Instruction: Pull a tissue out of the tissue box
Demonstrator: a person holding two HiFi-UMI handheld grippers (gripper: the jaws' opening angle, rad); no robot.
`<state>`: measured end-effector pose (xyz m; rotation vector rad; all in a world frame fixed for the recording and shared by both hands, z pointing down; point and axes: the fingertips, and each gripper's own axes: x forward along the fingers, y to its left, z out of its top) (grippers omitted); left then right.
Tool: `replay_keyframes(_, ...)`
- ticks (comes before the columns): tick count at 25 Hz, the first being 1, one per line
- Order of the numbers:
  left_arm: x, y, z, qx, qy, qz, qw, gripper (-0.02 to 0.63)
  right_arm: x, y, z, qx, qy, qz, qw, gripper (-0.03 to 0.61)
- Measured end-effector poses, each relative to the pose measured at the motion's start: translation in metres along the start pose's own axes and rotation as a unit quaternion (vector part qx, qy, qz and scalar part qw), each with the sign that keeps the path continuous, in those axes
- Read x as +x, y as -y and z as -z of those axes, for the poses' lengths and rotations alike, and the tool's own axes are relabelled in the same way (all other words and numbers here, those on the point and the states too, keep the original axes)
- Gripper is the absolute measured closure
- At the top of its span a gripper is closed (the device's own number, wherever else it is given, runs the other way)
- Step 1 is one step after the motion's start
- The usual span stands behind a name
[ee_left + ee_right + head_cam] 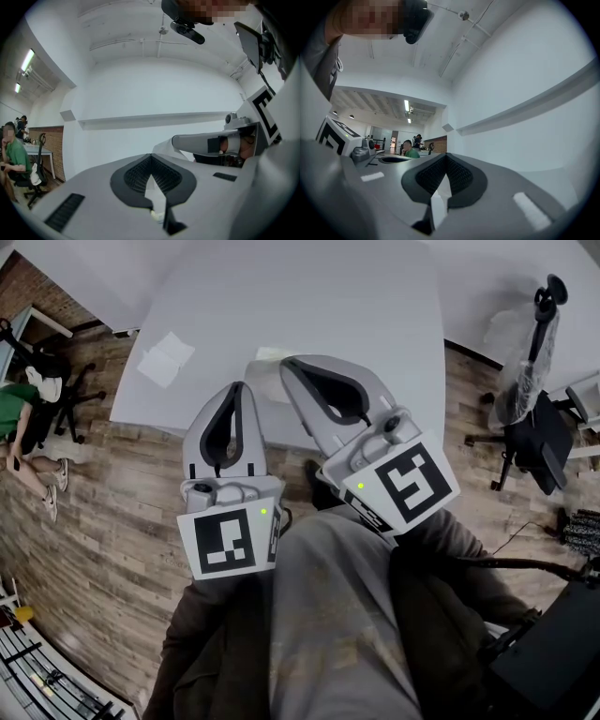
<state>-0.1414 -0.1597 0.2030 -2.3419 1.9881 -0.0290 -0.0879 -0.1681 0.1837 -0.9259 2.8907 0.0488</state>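
A white tissue box (272,404) stands near the front edge of the white table (309,296), mostly hidden behind my two grippers. A pale tissue (271,354) sticks up from its top. In the head view my left gripper (239,390) and right gripper (289,367) are raised side by side over my lap, tips toward the box. Both are shut, and nothing shows between the jaws. The left gripper view shows its shut jaws (151,157) against a white wall, with the right gripper (211,143) beside them. The right gripper view shows its own shut jaws (445,157). One loose tissue (166,358) lies flat on the table's left part.
A black office chair (530,432) stands to the right on the wood floor. At the far left a person in a green top (14,413) sits by another chair. A black case (553,662) sits low at the right.
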Motion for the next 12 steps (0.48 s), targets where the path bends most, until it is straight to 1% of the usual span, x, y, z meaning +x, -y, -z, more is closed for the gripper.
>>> replay_keyframes(7,0.0039,0.0059,0.0018,0.002,-0.002,0.006,1.0,0.615,-0.0024,0.0053,0.0012,0.002,0.001,0.005,1.0,0.577)
replay_keyframes(12,0.0076,-0.0001,0.0057,0.001,-0.001,0.008,1.0,0.615,0.0042,0.0048,0.006,0.001,-0.001,0.005,1.0,0.577)
